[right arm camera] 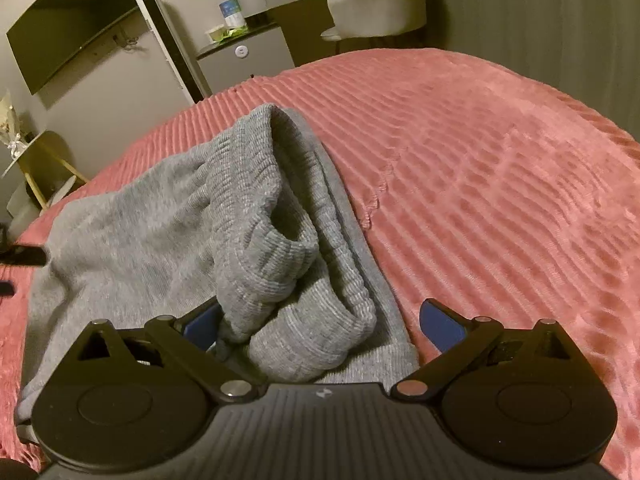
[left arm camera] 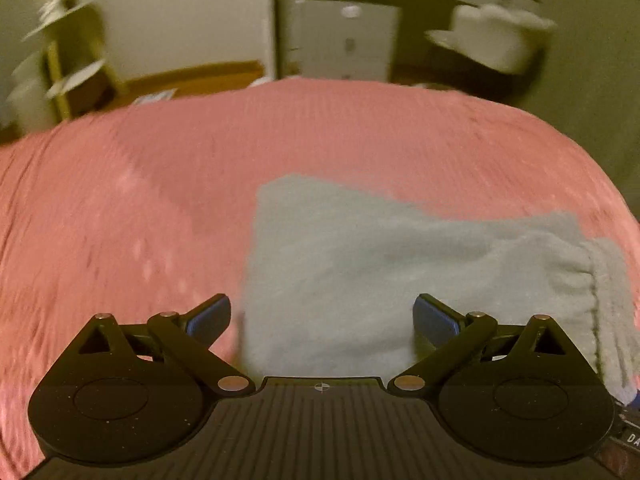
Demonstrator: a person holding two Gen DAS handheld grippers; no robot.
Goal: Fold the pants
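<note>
Grey pants [right arm camera: 168,240] lie folded on the pink ribbed bedspread [right arm camera: 500,168] of a bed. Seen from the right wrist, their ribbed cuffs [right arm camera: 288,264] bunch up just ahead of the right gripper [right arm camera: 322,326], whose blue-padded fingers [right arm camera: 442,328] stand wide apart — the cuff fabric sits between them, ungripped. In the blurred left wrist view, the left gripper [left arm camera: 322,320] hovers with fingers [left arm camera: 434,320] spread wide over the pants' flat part, cuffs at 3 o'clock. A white chair [right arm camera: 376,4] stands beyond the bed at 12 o'clock.
</note>
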